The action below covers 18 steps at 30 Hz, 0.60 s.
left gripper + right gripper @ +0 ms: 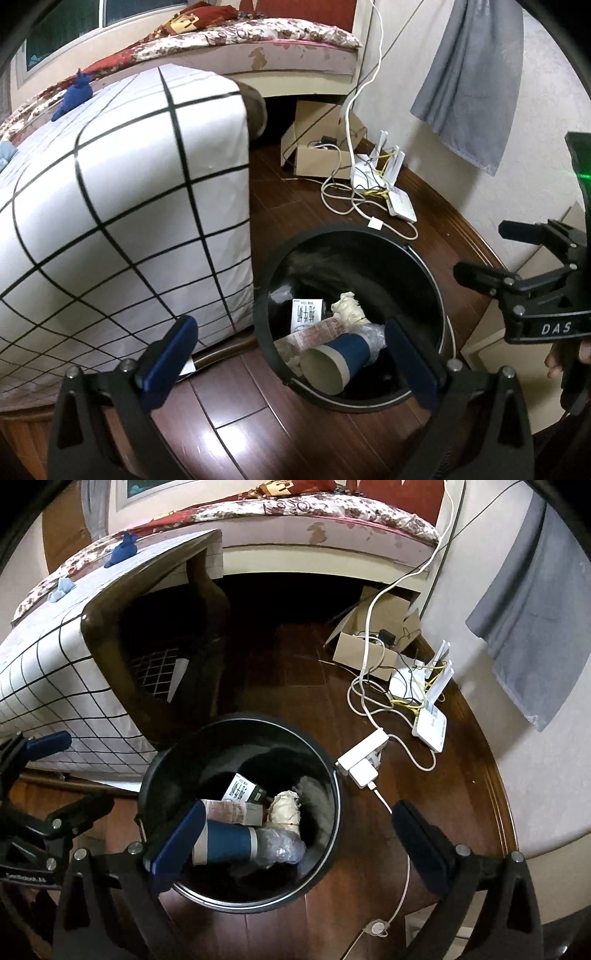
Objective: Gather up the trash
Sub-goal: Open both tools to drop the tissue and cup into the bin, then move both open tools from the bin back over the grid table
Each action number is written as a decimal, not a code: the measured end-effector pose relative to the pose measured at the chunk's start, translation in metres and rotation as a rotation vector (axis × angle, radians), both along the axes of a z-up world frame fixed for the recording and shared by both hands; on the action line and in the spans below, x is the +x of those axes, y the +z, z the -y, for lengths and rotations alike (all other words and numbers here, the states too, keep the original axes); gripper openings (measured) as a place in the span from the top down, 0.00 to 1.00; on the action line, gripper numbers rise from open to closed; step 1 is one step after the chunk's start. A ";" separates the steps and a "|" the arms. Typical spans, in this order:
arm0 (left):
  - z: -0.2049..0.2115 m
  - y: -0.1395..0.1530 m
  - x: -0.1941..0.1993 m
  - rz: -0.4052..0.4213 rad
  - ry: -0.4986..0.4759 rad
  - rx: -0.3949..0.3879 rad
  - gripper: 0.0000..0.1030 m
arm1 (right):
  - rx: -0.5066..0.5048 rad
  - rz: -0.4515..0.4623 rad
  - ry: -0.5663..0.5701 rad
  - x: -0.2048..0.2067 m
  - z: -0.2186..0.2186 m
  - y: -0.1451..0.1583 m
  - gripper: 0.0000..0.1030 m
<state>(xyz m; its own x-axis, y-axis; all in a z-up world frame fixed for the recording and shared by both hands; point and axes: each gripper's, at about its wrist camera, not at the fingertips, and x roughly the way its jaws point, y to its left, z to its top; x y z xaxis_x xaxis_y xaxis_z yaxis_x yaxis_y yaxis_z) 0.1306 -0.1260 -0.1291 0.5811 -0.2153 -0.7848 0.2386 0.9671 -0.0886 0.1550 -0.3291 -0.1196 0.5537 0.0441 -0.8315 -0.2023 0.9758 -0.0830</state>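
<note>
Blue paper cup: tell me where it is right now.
The blue paper cup lies on its side inside the black trash bin, at its near edge in both wrist views, beside crumpled clear plastic.

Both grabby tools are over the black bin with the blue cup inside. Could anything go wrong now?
Maybe. The bin stands close to the white power strip and its cables, so a low swing of the right tool could snag them. The left tool and right tool hover close together and might bump. The blue cup lies on top of the pile, so more trash may not settle well.
</note>
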 end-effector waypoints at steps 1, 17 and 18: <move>-0.001 0.001 -0.001 0.003 0.004 -0.001 0.01 | 0.001 0.003 0.001 -0.001 0.000 0.001 0.01; -0.018 0.019 -0.015 0.032 0.058 0.019 0.01 | -0.018 0.084 0.081 -0.022 -0.026 0.033 0.01; -0.020 0.020 -0.016 0.035 0.062 0.021 0.01 | -0.018 0.087 0.083 -0.023 -0.027 0.034 0.01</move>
<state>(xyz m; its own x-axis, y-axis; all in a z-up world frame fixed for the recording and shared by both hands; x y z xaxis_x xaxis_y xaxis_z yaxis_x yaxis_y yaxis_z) 0.1150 -0.1062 -0.1087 0.6202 -0.1615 -0.7676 0.1811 0.9816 -0.0603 0.1325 -0.3021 -0.0854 0.6192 0.0782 -0.7814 -0.2739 0.9540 -0.1216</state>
